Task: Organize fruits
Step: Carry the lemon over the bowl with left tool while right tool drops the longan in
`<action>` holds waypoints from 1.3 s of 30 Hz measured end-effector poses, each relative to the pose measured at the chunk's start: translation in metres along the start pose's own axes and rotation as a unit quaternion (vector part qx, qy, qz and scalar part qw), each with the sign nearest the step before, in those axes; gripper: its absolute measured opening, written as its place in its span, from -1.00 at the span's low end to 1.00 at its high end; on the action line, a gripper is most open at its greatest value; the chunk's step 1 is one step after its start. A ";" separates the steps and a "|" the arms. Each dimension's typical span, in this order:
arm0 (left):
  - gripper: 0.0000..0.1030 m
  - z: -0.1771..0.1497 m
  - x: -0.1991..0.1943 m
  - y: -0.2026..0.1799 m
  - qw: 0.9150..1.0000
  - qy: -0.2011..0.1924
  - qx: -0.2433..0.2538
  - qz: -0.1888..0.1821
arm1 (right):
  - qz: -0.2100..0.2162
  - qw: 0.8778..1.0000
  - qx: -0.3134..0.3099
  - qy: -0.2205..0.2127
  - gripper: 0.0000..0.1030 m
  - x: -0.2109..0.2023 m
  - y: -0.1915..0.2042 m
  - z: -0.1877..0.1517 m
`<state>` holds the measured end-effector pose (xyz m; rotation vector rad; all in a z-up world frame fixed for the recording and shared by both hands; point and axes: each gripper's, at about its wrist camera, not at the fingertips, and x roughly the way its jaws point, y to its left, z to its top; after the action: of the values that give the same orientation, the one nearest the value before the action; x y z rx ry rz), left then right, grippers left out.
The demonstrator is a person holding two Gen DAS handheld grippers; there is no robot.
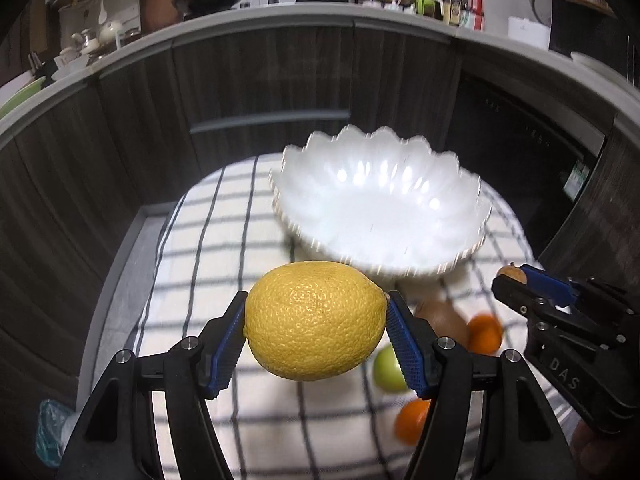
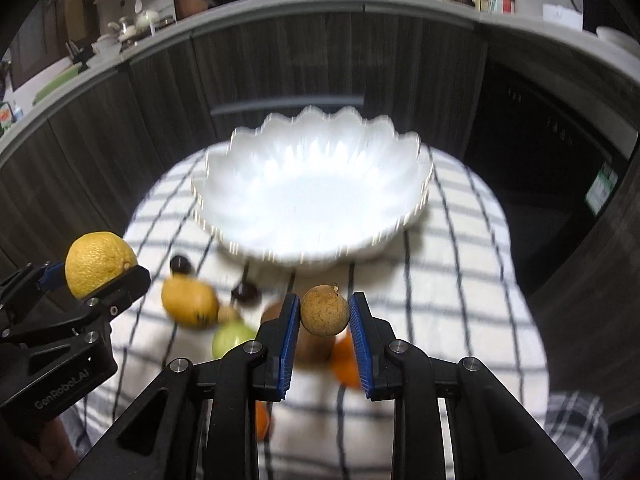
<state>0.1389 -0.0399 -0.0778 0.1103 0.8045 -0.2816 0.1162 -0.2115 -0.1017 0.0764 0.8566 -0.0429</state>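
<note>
My left gripper [image 1: 316, 320] is shut on a yellow lemon [image 1: 315, 320] and holds it above the checked cloth, in front of the white scalloped bowl [image 1: 472, 208]. The lemon also shows in the right wrist view [image 2: 98, 262]. My right gripper [image 2: 325, 312] is shut on a small round brown fruit [image 2: 324, 311], held above the cloth in front of the bowl [image 2: 416, 184]. The bowl holds nothing. The right gripper shows at the right of the left wrist view [image 1: 520, 280].
Loose fruit lies on the cloth below the grippers: oranges [image 1: 485, 332], a green apple [image 1: 388, 368], a kiwi [image 1: 444, 318], a yellow fruit [image 2: 190, 302] and dark round fruits [image 2: 181, 264]. Dark cabinets [image 1: 260, 80] and a crowded counter stand behind the table.
</note>
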 end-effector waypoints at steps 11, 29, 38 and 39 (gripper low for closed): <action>0.28 0.053 0.037 -0.011 1.000 -0.003 0.016 -0.019 | 0.004 1.000 -0.007 -0.024 -0.48 0.025 -0.014 0.057; 0.28 0.081 0.156 -0.028 0.995 0.085 0.022 -0.042 | 0.011 0.996 0.001 0.085 -0.48 0.137 -0.033 0.090; 0.29 0.077 0.171 -0.026 0.993 0.112 0.022 -0.037 | 0.008 0.993 0.005 0.116 -0.47 0.156 -0.033 0.088; 0.29 0.076 0.171 -0.026 0.993 0.112 0.023 -0.037 | 0.007 0.993 0.001 0.117 -0.47 0.156 -0.031 0.088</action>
<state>0.2972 -0.1155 -0.1486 0.1570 1.0258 -0.3613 0.2825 -0.2511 -0.1642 0.0903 1.0901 -0.0223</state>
